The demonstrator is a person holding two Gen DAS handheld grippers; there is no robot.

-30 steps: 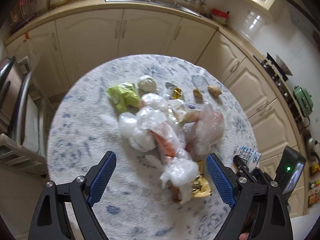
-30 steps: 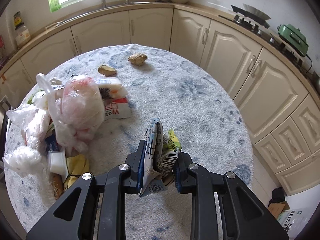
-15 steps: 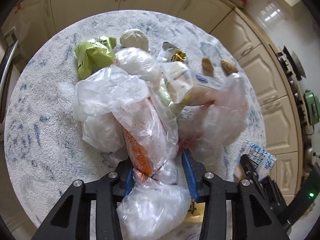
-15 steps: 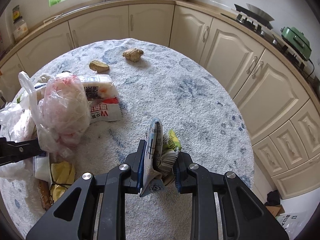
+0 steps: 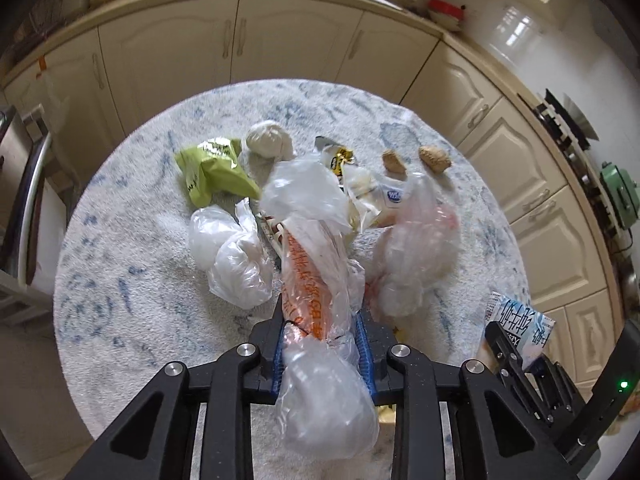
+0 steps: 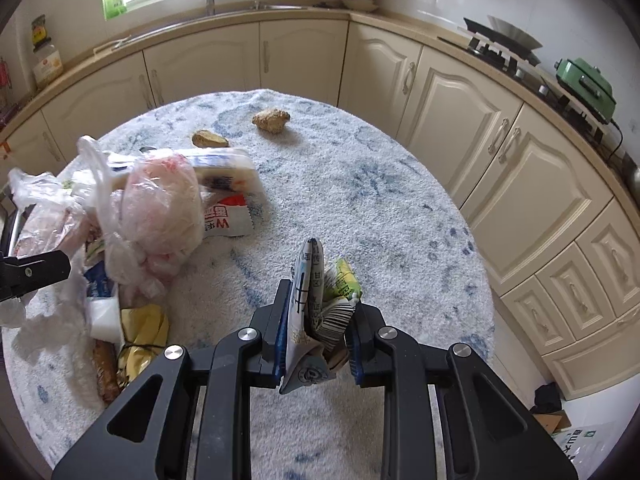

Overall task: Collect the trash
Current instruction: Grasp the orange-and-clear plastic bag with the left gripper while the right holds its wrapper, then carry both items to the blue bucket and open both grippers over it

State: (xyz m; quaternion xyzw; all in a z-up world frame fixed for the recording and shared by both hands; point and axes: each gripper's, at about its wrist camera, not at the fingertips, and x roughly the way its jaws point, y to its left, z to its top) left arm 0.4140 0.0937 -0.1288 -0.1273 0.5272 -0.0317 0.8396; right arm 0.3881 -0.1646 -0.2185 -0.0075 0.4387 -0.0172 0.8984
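Note:
A heap of trash lies on the round table point(image 5: 140, 320) with its blue-flecked white cloth. My left gripper point(image 5: 320, 314) is closing, and its blue pads press on a clear plastic bag with orange print point(image 5: 312, 276) that sticks up between them. My right gripper point(image 6: 320, 304) is shut on crumpled wrappers point(image 6: 316, 280), one blue-and-white and one green; it also shows at the right edge of the left wrist view, where the blue-and-white packet point(image 5: 520, 320) stands out. Left on the table are a green wrapper point(image 5: 212, 172), a white lump point(image 5: 268, 140), a clear bag point(image 5: 236, 256) and a pinkish bag point(image 6: 160, 204).
Two brown lumps point(image 6: 272, 118) point(image 6: 208, 139) sit at the table's far side. A red-and-white packet point(image 6: 228, 220) and a yellow wrapper point(image 6: 144, 328) lie by the heap. Cream cabinets point(image 6: 480, 120) curve round behind, with a stove and a green appliance point(image 6: 588, 88) on the right.
The left gripper went from wide open above the heap to closed around the orange-printed bag. The right gripper keeps the same wrappers and has hardly moved.

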